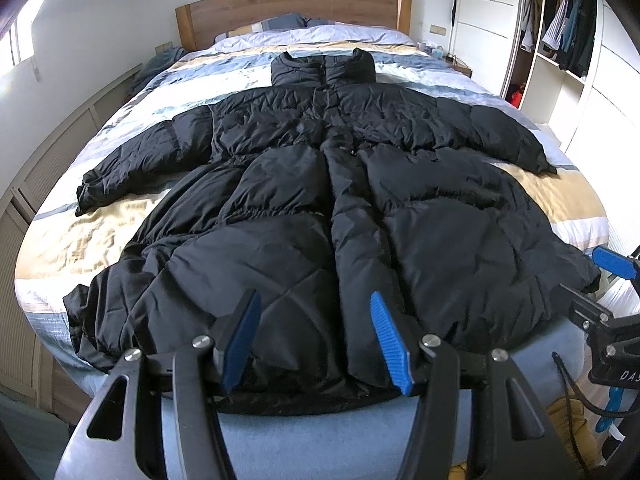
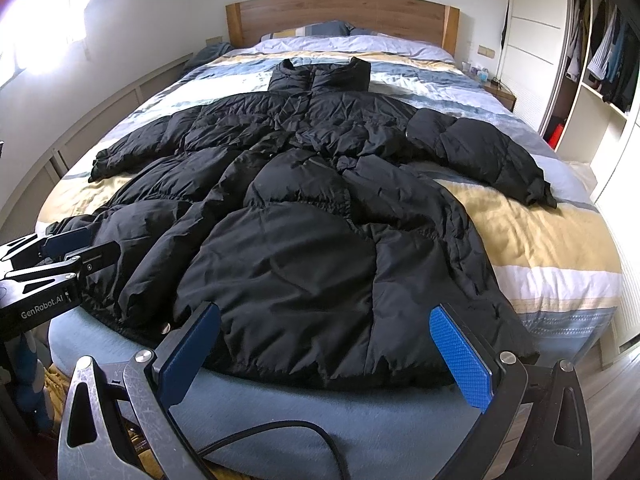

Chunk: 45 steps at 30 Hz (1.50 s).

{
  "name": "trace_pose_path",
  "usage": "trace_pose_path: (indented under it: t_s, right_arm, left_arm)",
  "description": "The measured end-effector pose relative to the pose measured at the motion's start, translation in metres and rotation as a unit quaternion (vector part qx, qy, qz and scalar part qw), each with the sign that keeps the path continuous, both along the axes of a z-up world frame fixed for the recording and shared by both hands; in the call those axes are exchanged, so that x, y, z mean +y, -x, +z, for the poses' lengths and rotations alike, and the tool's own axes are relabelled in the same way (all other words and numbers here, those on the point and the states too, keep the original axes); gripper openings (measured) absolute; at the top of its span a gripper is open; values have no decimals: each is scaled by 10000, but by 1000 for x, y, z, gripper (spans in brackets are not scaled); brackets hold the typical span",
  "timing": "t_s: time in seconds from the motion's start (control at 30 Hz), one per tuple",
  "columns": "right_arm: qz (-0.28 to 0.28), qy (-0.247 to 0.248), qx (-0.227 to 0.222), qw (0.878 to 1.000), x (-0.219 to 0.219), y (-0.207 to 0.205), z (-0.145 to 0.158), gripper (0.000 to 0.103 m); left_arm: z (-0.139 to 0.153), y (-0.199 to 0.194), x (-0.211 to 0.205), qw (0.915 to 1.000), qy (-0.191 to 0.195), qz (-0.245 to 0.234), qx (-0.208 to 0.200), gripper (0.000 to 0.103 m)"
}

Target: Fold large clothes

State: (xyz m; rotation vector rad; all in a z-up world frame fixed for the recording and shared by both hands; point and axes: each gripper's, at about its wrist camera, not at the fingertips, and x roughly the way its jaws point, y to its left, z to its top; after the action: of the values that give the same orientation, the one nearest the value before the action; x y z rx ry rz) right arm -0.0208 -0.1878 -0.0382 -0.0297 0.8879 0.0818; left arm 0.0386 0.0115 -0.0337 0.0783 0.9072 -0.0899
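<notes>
- Your left gripper (image 1: 316, 340): jaws wide apart, empty, poised above the black puffer coat (image 1: 320, 208) hem.
- Your right gripper (image 2: 324, 356): jaws wide too, nothing held, hem just ahead.
- Coat lies flat on the striped bed (image 2: 520, 240), sleeves spread, collar toward the headboard (image 1: 296, 4).

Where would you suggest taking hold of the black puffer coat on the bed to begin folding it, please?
Probably at the hem corners of the black puffer coat, coming from the foot of the bed. It lies flat, front up, collar toward the headboard, and its hem overhangs the near edge, so the open left gripper and right gripper can close on it there. The sleeve cuffs lie farther off.
</notes>
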Motion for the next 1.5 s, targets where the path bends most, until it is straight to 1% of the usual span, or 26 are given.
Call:
trace_pose_path:
  t_s: [0.47,0.67,0.8,0.9,1.1,1.23,1.3,1.4,1.5]
  right_arm:
    - [16,-26,69,10000,0,-9,-4,102]
    - [-53,-17,-50,10000,-8,-25,9,103]
    - [-110,21,-260,9996,-15,-39,27,102]
    - [-161,13,-436,9989,-21,-53,44,102]
    - [-295,-30,-933,9952,-36,-89,81,102]
    - [-429,-52,-1253,9912,-51,-121,105,102]
    - [-555,-150,-1376,9888,-62,-137,114,102]
    - [-821,-302,-1378,9866,-83,-166,115,102]
    - [-1158,-590,-1249,9836,-113,-197,98,102]
  left_arm:
    - [-8,-12,7,9998,10,33,172,55]
    - [0,-26,20,9997,-137,193,108,55]
    - [16,-40,32,9991,-236,343,-56,55]
    - [33,-56,39,9983,-351,417,-226,55]
    - [70,-96,52,9951,-610,523,-577,55]
    - [93,-124,60,9937,-628,576,-730,55]
    - [106,-144,67,9938,-537,610,-762,55]
    - [121,-169,80,9931,-345,785,-798,55]
    - [130,-192,93,9914,-206,992,-829,55]
